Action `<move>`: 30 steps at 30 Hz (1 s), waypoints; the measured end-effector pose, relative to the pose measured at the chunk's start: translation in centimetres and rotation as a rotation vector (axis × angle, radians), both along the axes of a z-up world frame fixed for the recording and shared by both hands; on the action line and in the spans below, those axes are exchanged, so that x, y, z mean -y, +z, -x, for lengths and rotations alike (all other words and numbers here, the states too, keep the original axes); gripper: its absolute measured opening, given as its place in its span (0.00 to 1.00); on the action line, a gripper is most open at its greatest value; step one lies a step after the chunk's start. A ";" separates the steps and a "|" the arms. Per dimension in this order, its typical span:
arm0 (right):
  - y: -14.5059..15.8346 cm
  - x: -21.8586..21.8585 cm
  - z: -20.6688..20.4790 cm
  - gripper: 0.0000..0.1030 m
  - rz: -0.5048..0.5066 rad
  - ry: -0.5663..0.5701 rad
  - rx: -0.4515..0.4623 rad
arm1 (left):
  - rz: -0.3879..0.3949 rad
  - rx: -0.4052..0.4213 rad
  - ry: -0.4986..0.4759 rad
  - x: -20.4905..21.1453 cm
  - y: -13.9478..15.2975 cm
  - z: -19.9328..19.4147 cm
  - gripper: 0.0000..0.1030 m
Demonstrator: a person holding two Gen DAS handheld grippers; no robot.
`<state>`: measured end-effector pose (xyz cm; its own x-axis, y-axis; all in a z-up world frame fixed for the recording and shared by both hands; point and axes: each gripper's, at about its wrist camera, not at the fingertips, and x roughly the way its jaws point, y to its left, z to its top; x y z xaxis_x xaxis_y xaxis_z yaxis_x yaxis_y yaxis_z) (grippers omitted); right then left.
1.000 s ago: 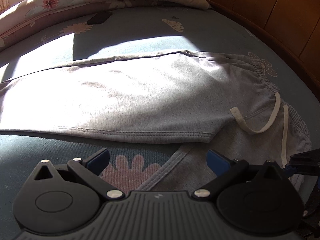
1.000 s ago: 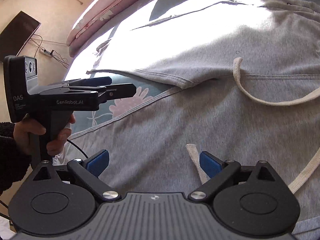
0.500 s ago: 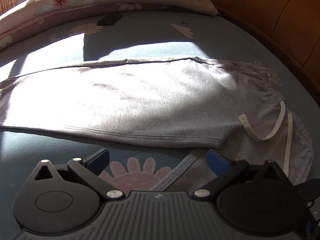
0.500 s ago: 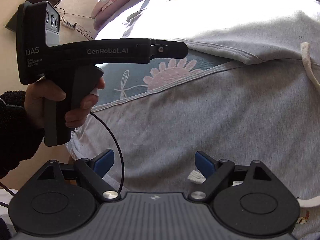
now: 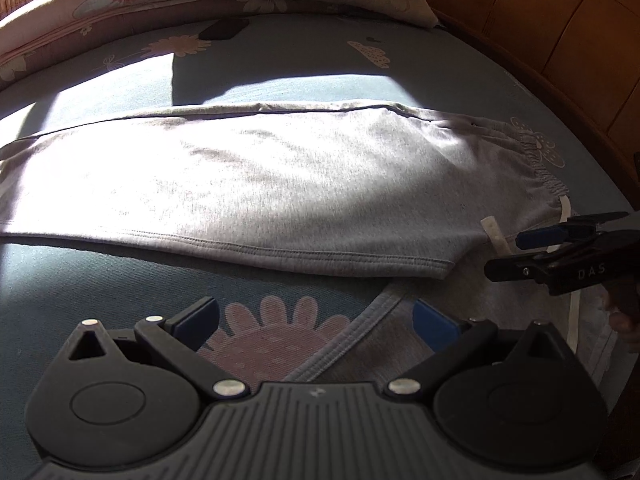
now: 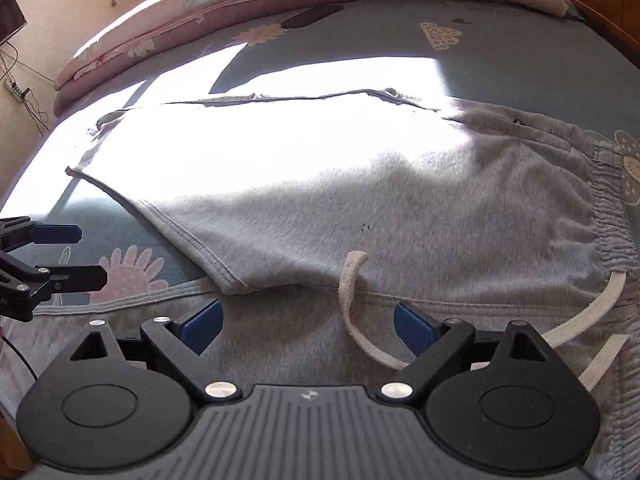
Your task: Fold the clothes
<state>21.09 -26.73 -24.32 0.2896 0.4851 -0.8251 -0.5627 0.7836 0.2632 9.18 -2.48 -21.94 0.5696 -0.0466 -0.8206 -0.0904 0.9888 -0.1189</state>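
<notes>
You are hovering both grippers wide open and holding nothing: the left gripper [image 5: 316, 320] low over the near leg's inner seam, the right gripper [image 6: 308, 322] just above the white drawstring [image 6: 352, 304]. The grey sweatpants [image 5: 280, 184] are lying flat on the bed [image 5: 280, 64], legs spread in a V (waistband toward the headboard side), likely so that one leg can be laid over the other.

A bed [image 6: 500, 68] in a blue flowered sheet carries grey sweatpants [image 6: 360, 200], pink quilts [image 6: 224, 4] and a dark flat object [image 5: 224, 30].
</notes>
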 end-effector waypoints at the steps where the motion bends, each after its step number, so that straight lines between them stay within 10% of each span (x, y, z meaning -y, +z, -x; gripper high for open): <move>1: -0.6 -0.2 -0.1 0.92 0.001 -0.001 -0.021 | -0.002 0.000 -0.008 0.0 0.0 0.0 0.99; 10: 0.0 -3.1 7.4 0.92 -0.090 0.228 -0.197 | -0.002 -0.002 -0.006 -1.7 0.5 -0.4 0.99; 23: 0.9 3.5 6.3 0.92 0.036 -0.212 -0.162 | 0.038 -0.076 -0.151 -0.4 -1.4 0.6 0.99; 30: 0.6 0.0 5.4 0.92 0.028 -0.199 -0.171 | 0.148 -0.176 -0.226 -0.9 -3.0 3.2 0.99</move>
<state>15.74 -26.78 -23.69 0.2320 0.4092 -0.8825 -0.3457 0.8827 0.3184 5.98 -1.60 -24.98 0.3806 -0.2821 -0.8806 0.0980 0.9593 -0.2650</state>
